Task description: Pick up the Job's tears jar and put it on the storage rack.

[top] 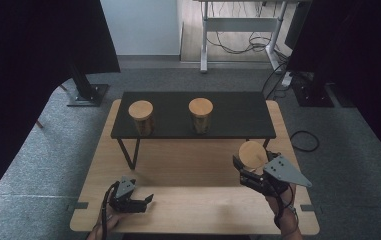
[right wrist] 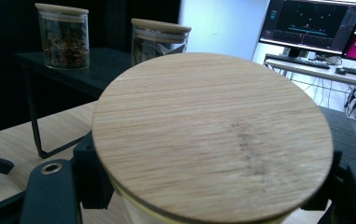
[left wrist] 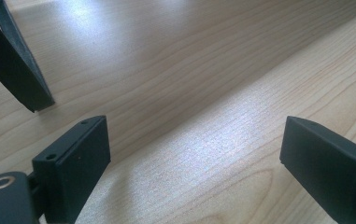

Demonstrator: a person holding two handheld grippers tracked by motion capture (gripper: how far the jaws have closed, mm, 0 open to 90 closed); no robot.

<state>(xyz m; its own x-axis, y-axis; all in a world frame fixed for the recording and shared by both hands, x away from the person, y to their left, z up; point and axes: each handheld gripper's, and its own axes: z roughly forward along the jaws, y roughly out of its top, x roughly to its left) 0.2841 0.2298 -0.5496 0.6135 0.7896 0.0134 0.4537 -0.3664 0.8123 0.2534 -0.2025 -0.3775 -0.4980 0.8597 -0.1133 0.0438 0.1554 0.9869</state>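
We have open room across the pale wooden tabletop in front. Farther back, the low black metal shelf bars the way, carrying two wooden-lidded glass jars standing well apart.

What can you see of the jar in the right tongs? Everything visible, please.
The held jar has a round, flat lid of light wood with fine grain and a faint dark streak; under the rim a pale, yellowish edge of the body shows, its contents hidden. It stands roughly upright, clamped on both sides by the right tongs, above the wooden table's right front, in front of the black shelf. Nothing else touches it that I can see.
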